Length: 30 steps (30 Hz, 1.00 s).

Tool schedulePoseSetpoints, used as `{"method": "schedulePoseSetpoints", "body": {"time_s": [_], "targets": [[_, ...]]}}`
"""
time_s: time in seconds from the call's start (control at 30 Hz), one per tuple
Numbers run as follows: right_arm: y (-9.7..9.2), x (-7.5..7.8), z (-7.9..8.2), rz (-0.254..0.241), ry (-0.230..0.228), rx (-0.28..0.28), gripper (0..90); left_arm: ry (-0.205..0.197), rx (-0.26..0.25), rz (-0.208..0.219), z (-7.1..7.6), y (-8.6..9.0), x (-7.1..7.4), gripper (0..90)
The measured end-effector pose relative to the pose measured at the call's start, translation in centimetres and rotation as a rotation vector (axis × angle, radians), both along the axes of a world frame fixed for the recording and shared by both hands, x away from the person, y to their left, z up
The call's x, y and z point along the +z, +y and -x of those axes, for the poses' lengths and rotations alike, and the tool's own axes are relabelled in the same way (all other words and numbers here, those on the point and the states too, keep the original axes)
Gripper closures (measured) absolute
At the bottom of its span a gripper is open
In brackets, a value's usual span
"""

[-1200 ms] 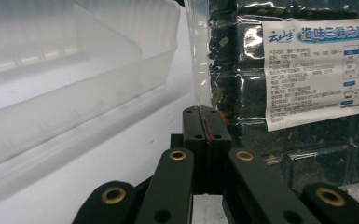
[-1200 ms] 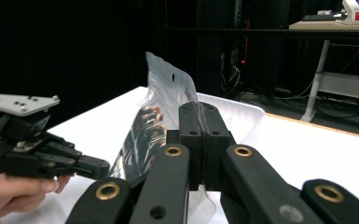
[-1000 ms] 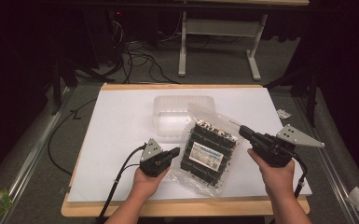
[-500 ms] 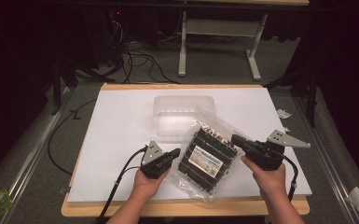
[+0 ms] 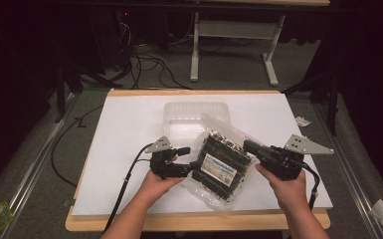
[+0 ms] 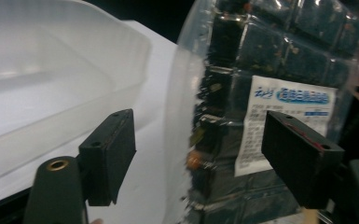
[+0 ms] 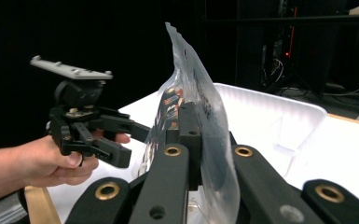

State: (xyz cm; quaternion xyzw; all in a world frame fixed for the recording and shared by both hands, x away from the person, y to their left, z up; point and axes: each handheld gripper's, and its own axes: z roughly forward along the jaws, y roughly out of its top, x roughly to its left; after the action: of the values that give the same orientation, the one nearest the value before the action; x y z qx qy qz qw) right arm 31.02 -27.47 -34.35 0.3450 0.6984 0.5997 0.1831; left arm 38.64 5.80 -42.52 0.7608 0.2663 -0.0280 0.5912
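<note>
Since earlier: left gripper (image 5: pixel 191 158) jaws have just been opening and now stand spread off the near-left edge of the clear bag (image 5: pixel 222 162), which they pinched a second ago; the bag sits a little lower and nearer the table's near edge than before.
Left gripper: spread wide; in the left gripper view the two black pads stand well apart, with the bag's left edge (image 6: pixel 261 116) rising between them and neither pad pressing on it.
Right gripper: pressed together on the bag's right edge (image 5: pixel 248 147); in the right gripper view the film (image 7: pixel 200 116) stands up on edge, pinched between the jaws.
Bag, place: lifted off the white sheet (image 5: pixel 124 134), between the two grippers, near the middle of the table's near half.
Bag, long axis: runs from near left to far right in the high view, with the far-right end higher.
Bag, contents: rows of dark blocks behind clear film, with small orange and brown specks.
Label: white paper slip on the bag's face (image 6: pixel 284 123); a blue band of print across its top, too blurred to read; finer lines below are also unreadable.
Clear tray (image 5: pixel 194 117): just beyond the bag on the far side, resting on the white sheet, open side up.
Hands: left hand (image 5: pixel 156 184) and right hand (image 5: pixel 291 191) come in from the near edge, each wrapped around its gripper.
</note>
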Motion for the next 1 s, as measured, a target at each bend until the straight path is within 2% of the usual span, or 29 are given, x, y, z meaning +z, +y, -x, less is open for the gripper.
{"method": "schedulePoseSetpoints", "body": {"time_s": [0.03,0.07,0.13,0.2,0.3,0.37,0.47,0.57,0.67,0.8,0.87,1.0], "targets": [[0.1,0.1,0.0,0.001,-0.002,0.004,90.0,0.001,-0.031,-0.01,-0.1,-0.5,0.0,26.7],[0.2,0.1,0.0,0.006,-0.006,0.006,90.0,0.0,-0.059,-0.038,-0.1,-1.1,0.0,26.9],[0.4,0.2,-0.1,0.013,-0.011,0.008,90.0,-0.022,-0.054,-0.072,0.0,-1.8,0.0,29.4],[0.4,0.3,-0.2,0.007,-0.012,-0.002,90.0,-0.029,-0.048,-0.067,0.1,-1.8,-0.2,36.2],[0.2,0.3,-0.4,0.001,-0.006,-0.015,89.2,-0.069,-0.034,-0.067,0.7,-1.8,-0.5,47.9],[0.0,0.2,-0.5,-0.015,0.001,-0.033,85.4,-0.089,-0.044,-0.061,1.0,-1.8,-0.6,55.8],[-0.7,0.0,-1.0,-0.035,0.028,-0.039,71.8,-0.123,-0.071,-0.055,1.5,-1.5,-0.9,65.0],[-1.3,-0.6,-1.5,-0.044,0.067,-0.042,60.2,-0.153,-0.084,-0.071,1.9,-1.5,-0.9,69.2],[-1.7,-1.2,-2.0,-0.052,0.097,-0.055,49.5,-0.176,-0.083,-0.087,2.2,-1.6,-1.0,70.8],[-1.8,-1.7,-2.4,-0.034,0.118,-0.074,40.0,-0.194,-0.076,-0.081,2.5,-1.5,-0.9,71.6],[-2.1,-1.8,-2.6,-0.043,0.133,-0.091,34.6,-0.209,-0.074,-0.089,2.6,-1.4,-0.9,71.8],[-2.7,-1.9,-2.6,-0.051,0.138,-0.112,26.1,-0.225,-0.063,-0.093,2.7,-1.2,-1.0,71.8]]}}
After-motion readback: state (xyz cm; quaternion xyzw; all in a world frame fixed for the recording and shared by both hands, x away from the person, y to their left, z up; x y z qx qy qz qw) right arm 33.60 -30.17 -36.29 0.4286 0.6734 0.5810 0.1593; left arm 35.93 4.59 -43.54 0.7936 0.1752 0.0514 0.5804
